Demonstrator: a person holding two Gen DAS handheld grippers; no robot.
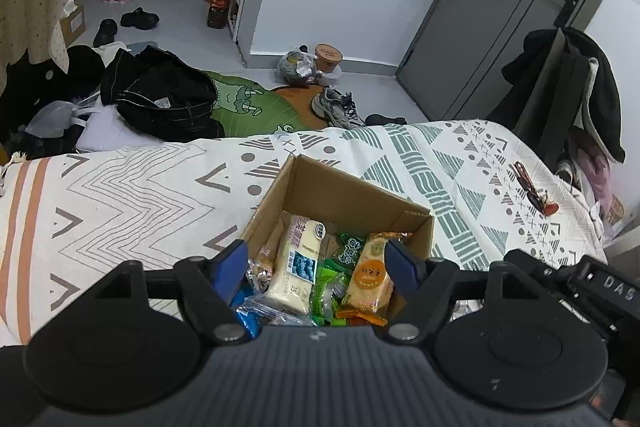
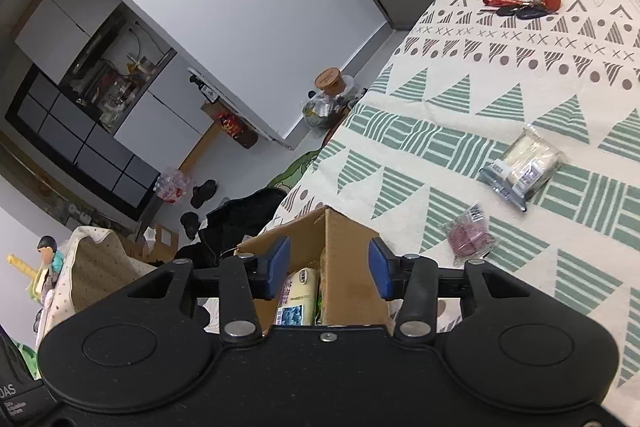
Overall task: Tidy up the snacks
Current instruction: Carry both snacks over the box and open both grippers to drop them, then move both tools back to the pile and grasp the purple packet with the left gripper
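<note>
Hovering over the cardboard box (image 1: 340,195) on the patterned bed cover (image 1: 120,195), left claw (image 1: 316,263) is spread, pinching nothing. Box holds a white blueberry pack (image 1: 298,267), an orange pack (image 1: 368,279) and green packs (image 1: 348,247). Right claw (image 2: 329,267) is spread, empty, at the box corner. Two snacks lie loose on the cover: clear-wrapped pack (image 2: 524,163), small purple one (image 2: 466,235). Keys (image 2: 520,5) further off.

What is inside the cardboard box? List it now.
Inside the cardboard box: a white blueberry-print packet, an orange packet, green wrappers, a blue wrapper and a clear one. Whatever lies beneath them, and the box floor, is covered.
</note>
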